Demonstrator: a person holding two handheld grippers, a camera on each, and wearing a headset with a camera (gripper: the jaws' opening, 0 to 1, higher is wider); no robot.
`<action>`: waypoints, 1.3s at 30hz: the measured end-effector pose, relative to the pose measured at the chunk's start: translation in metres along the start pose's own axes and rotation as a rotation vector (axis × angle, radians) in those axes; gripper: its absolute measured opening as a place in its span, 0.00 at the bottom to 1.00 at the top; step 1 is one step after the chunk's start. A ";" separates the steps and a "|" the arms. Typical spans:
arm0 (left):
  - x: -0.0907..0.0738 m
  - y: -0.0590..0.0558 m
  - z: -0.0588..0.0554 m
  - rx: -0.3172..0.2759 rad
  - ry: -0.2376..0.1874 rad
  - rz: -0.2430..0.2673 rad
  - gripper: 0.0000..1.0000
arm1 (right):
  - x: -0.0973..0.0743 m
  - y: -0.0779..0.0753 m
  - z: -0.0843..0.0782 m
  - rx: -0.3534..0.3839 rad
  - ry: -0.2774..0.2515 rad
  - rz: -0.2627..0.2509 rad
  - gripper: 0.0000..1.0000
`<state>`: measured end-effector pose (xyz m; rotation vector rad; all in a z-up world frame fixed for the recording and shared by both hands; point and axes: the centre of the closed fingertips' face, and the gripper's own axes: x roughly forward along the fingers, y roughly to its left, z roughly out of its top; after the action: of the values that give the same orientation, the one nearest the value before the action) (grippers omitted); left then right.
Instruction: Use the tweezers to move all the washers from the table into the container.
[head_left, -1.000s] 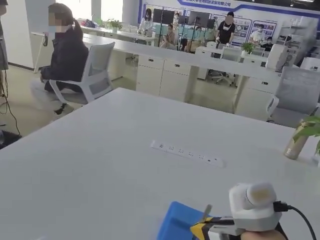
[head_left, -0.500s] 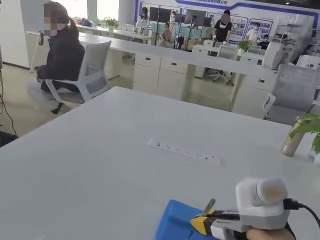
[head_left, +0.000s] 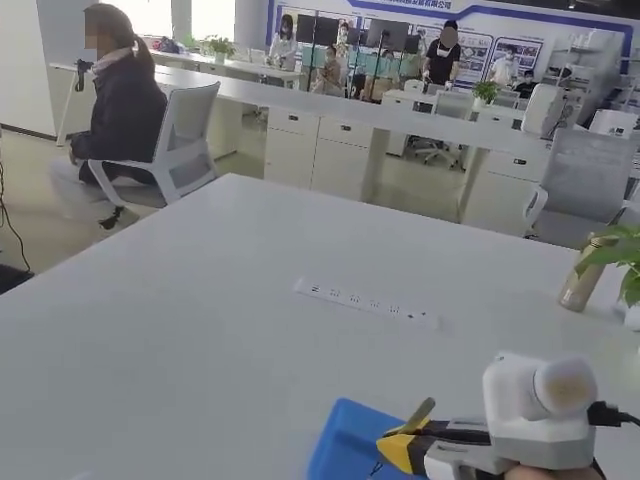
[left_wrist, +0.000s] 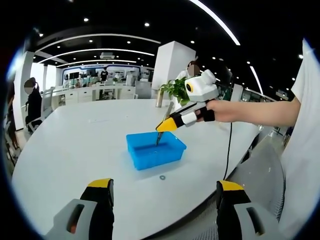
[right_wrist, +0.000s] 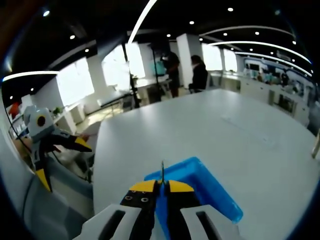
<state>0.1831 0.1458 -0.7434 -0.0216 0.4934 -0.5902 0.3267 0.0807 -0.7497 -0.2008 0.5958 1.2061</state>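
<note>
- Since the frame a second earlier, the right gripper (head_left: 397, 447) had drifted a little toward 3 o'clock in the head view, while the blue container (head_left: 345, 452) and the power strip (head_left: 366, 300) barely shifted.
- The white table (head_left: 200, 330) spread wide under everything I was watching.
- The container sat open-topped on the table, at 6 o'clock in the head view. I could not tell whether any washers lay inside it.
- The left gripper (left_wrist: 164, 184) hung with its jaws spread wide and nothing between them, facing the container.
- The right gripper's jaws were pressed almost together, clamped on the handle end of the tweezers (right_wrist: 162, 172).
- In the left gripper view the tweezers slanted down toward 7 o'clock, with their tips at the container's open top. The tips were too small for me to tell whether they carried anything.
- One washer (left_wrist: 162, 177) lay on the bare table near the container, at its 6 o'clock in the left gripper view and clear of its wall.
</note>
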 end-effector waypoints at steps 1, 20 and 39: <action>0.000 0.000 0.000 -0.001 -0.001 0.000 0.86 | 0.000 0.005 0.001 0.000 -0.007 0.012 0.03; -0.003 0.001 -0.002 0.001 0.004 0.008 0.85 | 0.020 0.040 -0.044 0.007 0.110 0.122 0.03; -0.004 0.003 -0.003 -0.002 0.006 0.014 0.84 | 0.033 0.047 -0.066 0.024 0.193 0.139 0.04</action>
<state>0.1804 0.1505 -0.7451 -0.0185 0.4994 -0.5762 0.2699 0.0944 -0.8148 -0.2612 0.8029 1.3217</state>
